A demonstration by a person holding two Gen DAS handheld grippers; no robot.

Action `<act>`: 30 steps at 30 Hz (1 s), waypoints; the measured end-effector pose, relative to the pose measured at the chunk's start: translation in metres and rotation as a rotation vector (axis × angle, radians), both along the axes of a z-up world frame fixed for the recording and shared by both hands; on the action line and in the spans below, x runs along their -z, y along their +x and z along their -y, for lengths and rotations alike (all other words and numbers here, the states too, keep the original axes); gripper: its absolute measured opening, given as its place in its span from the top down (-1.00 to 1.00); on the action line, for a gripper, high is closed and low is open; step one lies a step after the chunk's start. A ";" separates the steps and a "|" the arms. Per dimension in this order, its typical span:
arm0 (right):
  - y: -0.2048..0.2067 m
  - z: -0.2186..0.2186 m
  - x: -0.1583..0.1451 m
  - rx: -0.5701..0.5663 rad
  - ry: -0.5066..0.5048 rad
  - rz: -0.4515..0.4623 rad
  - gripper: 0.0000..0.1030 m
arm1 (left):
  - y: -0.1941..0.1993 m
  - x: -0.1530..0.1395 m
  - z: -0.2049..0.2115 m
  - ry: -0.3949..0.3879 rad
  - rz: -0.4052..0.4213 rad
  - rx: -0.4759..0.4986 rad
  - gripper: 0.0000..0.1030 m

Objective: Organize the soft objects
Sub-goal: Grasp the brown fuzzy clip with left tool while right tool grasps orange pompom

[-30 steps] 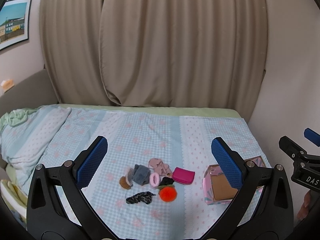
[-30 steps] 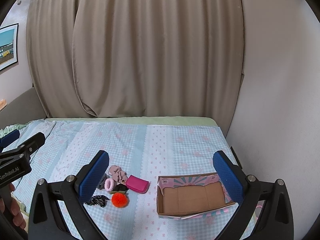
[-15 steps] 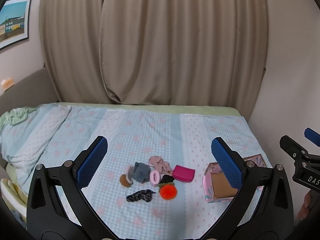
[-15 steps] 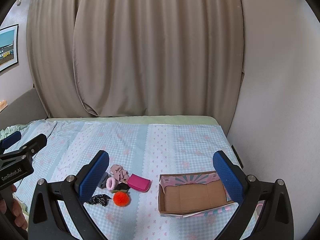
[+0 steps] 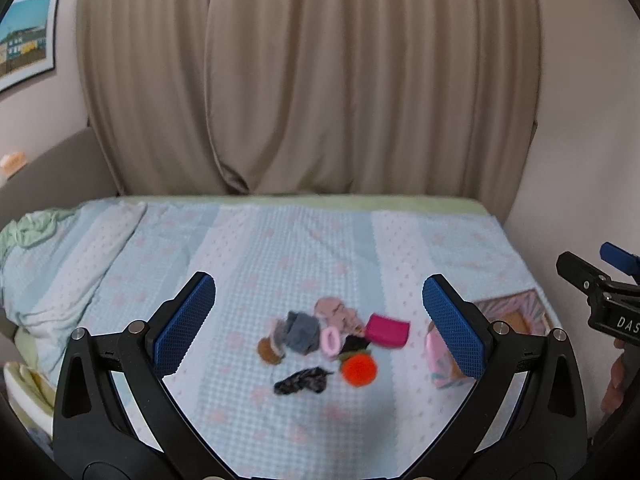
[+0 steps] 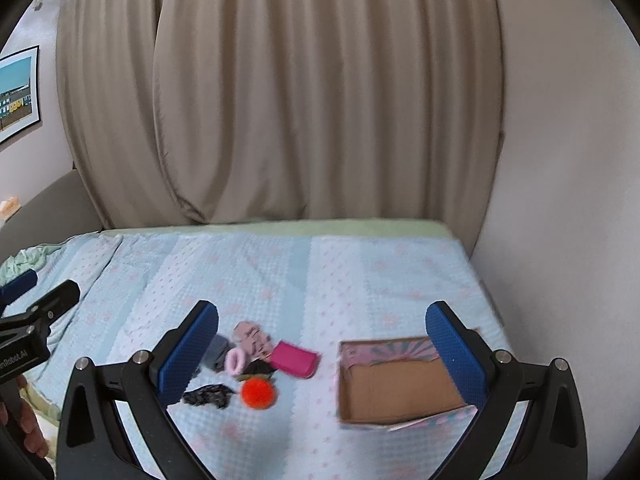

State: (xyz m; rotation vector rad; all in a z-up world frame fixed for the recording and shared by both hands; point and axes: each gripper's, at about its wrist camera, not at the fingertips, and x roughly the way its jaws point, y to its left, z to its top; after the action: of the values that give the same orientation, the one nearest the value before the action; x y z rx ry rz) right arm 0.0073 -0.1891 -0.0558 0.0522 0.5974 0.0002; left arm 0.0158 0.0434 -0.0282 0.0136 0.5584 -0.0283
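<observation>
Both your tools hang spread and empty, left tool [image 5: 319, 310] and right tool [image 6: 322, 338], above the bed [image 6: 360, 272]; soft pile [image 6: 248, 364] beside the box [image 6: 396, 388].

Likely a home bedroom — quilted bed [image 6: 360, 280]; beige curtains [image 6: 280, 100]; framed picture [image 5: 26, 36] on the wall.

I see a bed [image 6: 360, 280] under a pale blue checked cover with pink dots. On it lies a huddle of soft things: a magenta pouch [image 6: 295, 360], an orange pompom [image 6: 258, 394], a pink scrunchie [image 6: 235, 361], a dark scrunchie [image 6: 208, 396]. An open cardboard box [image 6: 396, 386] sits apart, to their right.
</observation>
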 end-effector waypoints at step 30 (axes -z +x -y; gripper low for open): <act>0.151 -0.115 0.369 0.066 0.188 -0.464 -0.85 | 0.205 0.394 -0.139 -0.126 -0.530 0.036 -0.70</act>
State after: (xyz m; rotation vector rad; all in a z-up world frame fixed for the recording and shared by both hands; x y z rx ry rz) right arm 0.1585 -0.0744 -0.4245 0.2596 1.0588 -0.0205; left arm 0.2208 0.1822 -0.4217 -0.1096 1.0857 -0.1036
